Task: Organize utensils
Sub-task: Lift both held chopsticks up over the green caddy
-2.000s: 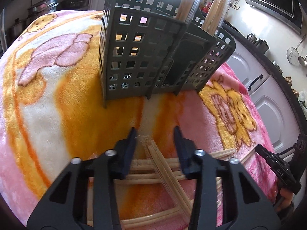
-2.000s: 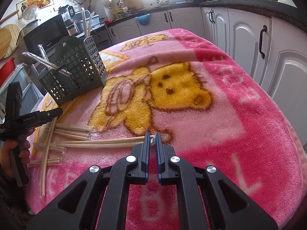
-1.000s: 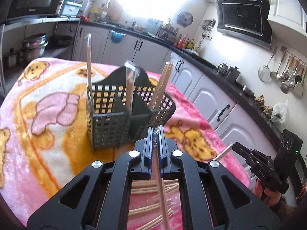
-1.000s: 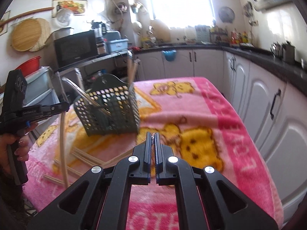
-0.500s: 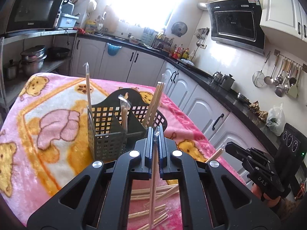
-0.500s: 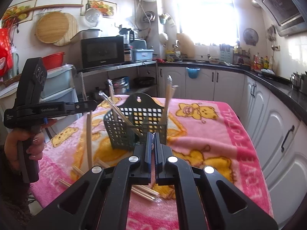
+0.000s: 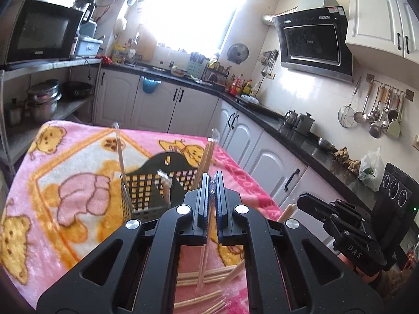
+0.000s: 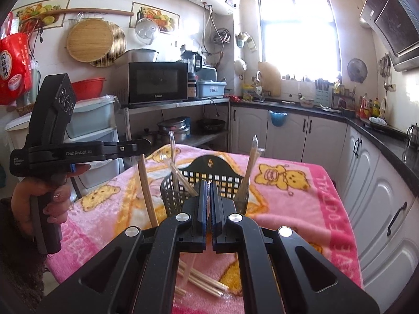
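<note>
Pink blanket (image 7: 78, 172) with yellow bears; dark grey basket (image 8: 209, 172).

A fluffy pink and yellow fleece blanket (image 7: 78, 162) covers the tabletop. The dark grey perforated plastic basket (image 7: 146, 193) looks matt. Pale wooden chopsticks in glossy clear wrappers (image 7: 207, 278) lie below matt black plastic tongs (image 7: 212, 206).

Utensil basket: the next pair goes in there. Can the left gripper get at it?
Probably yes: the left gripper, shut on a wrapped chopstick pair, hangs above and short of the basket; nothing intervenes.
</note>
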### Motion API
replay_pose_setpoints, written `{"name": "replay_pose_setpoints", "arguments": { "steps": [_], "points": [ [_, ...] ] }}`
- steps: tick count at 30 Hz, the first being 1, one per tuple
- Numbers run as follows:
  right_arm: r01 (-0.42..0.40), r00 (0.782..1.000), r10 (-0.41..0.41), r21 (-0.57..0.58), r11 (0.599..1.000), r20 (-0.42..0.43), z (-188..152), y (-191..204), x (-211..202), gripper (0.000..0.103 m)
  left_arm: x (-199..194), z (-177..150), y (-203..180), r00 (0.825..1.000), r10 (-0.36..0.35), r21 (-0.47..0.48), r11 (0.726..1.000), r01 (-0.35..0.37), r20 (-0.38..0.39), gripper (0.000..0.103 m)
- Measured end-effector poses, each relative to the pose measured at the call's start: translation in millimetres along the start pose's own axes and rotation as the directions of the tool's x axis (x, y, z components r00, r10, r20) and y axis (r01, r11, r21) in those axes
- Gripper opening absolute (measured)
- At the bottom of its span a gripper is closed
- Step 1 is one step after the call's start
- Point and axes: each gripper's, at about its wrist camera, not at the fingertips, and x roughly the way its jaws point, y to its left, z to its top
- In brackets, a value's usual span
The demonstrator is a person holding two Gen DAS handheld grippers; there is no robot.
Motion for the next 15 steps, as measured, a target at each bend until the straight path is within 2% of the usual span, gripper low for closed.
{"name": "replay_pose_setpoints", "arguments": {
  "steps": [8,15],
  "points": [
    [0.006,0.997,-0.004,-0.017,1.0,0.071,33,-1,-4,0.003,-20,31,1,0.996,0.027,0.031,0.999,-0.03,0.081,0.002],
    [0.017,0.991,-0.012,-0.036,0.999,0.133,60,-3,-5,0.002,-39,60,-1,0.984,0.071,0.069,0.994,-0.084,0.166,0.002]
  ]
}}
